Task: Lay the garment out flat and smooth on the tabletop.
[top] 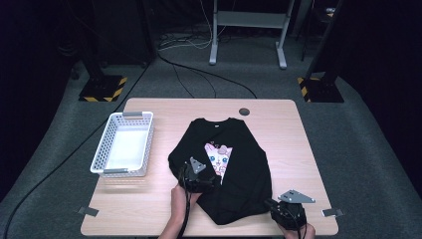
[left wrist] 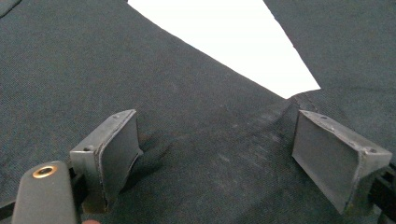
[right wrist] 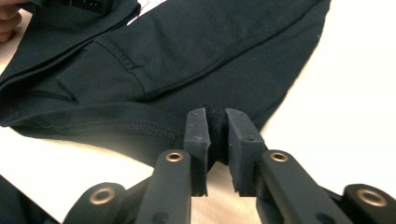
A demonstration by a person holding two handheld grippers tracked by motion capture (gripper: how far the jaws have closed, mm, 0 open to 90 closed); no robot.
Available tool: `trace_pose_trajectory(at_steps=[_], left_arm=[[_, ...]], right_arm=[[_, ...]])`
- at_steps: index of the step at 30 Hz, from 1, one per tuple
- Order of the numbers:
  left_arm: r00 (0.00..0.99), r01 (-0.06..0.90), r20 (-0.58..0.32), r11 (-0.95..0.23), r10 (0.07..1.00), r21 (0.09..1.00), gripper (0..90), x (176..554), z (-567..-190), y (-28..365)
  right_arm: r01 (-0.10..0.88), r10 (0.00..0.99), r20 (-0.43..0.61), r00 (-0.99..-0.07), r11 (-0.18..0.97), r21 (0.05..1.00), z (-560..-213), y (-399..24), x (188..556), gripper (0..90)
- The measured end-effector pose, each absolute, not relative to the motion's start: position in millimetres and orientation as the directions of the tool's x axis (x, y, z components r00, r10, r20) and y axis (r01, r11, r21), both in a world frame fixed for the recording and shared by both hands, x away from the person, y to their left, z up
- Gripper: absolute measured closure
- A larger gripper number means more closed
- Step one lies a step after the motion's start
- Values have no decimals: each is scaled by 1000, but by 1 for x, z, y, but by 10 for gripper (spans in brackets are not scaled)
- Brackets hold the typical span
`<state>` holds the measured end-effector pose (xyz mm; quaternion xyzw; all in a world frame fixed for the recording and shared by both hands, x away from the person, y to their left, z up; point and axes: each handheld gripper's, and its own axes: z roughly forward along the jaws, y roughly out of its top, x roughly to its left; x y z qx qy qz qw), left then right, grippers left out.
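A: Going from the left, the white basket sits near the tabletop's left edge, just beside the black sweatshirt but apart from it.

B: And the sweatshirt lies in the middle of the tabletop, partly folded, with a cartoon print showing on top. What's the left gripper doing?

A: It rests on the cloth at the sweatshirt's left side, jaws spread wide with fabric lying flat between them, gripping nothing (the pads stand clear of the cloth on both sides).

B: The right gripper sits at the lower right corner of the sweatshirt. Its jaws are nearly closed, and a small bunch of the black hem is between them.

A: That's the worry, I think. The bite looks thin, just the edge of the hem. If the right hand pulls across to make a fold, the cloth could slip out.

B: And with the left jaws open, nothing pins the other side, so the whole sweatshirt might drag and undo the fold already there.

A: Anything in the way?

B: Not really. A round grey cap sits in the tabletop behind the collar, well apart. The basket is the nearest thing, and a wide sweep left could nudge it.
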<state>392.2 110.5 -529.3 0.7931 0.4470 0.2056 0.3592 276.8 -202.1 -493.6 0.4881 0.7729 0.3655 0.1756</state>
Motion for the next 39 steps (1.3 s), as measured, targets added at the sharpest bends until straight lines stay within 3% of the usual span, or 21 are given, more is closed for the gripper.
trace_pose_trajectory(at_steps=[7, 21, 30, 39], left_arm=[[516, 561, 5, -342, 857, 754, 151, 392, -529, 110], [516, 562, 5, -342, 857, 753, 151, 392, -529, 110], [516, 560, 7, -344, 856, 753, 151, 392, -529, 110], [541, 543, -52, -301, 839, 783, 123, 390, -526, 116]], right_arm=[[601, 897, 93, -433, 210, 771, -481, -221, 263, 647], [647, 922, 95, -376, 187, 739, -508, -222, 319, 161], [650, 941, 49, -334, 193, 735, -528, -221, 347, 76], [636, 937, 15, -348, 225, 738, -530, -218, 351, 74]])
